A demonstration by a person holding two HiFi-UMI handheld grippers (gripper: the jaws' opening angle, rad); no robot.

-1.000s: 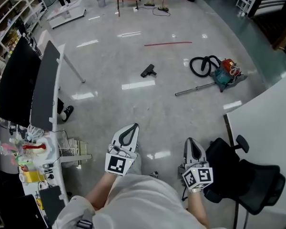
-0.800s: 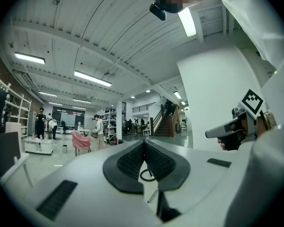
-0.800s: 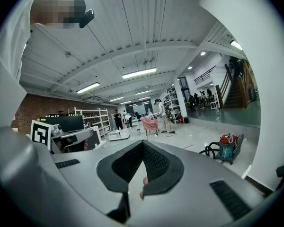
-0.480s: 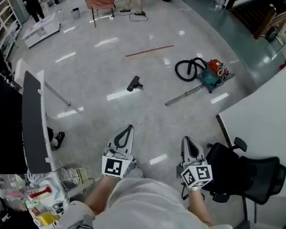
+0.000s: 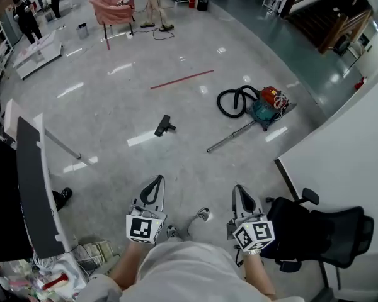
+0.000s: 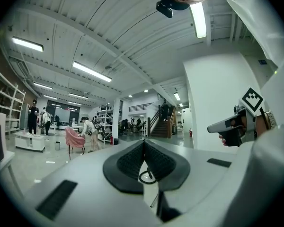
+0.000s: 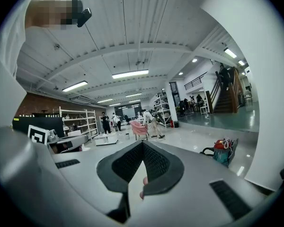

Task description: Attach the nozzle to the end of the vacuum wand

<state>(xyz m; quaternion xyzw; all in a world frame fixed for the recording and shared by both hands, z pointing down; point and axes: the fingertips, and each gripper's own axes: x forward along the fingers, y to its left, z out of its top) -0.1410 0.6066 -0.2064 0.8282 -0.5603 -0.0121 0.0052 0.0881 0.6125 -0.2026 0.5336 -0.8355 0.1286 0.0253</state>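
A black nozzle (image 5: 164,126) lies on the shiny grey floor well ahead of me. To its right lies the metal vacuum wand (image 5: 230,137), running up to a teal and red vacuum cleaner (image 5: 264,107) with a coiled black hose (image 5: 230,102). The vacuum cleaner (image 7: 223,151) also shows in the right gripper view, low at the right. My left gripper (image 5: 154,184) and right gripper (image 5: 240,194) are held low in front of my body, far from these parts. Both are shut with nothing between their jaws.
A black office chair (image 5: 318,231) stands close at my right beside a white wall (image 5: 340,162). A desk with dark monitors (image 5: 31,181) is at my left. Far back are a pink chair (image 5: 112,8), people and shelving.
I have walked forward: the nozzle, wand and vacuum cleaner have slid down and left in the head view and sit nearer. Both grippers stay shut and held in front of me.
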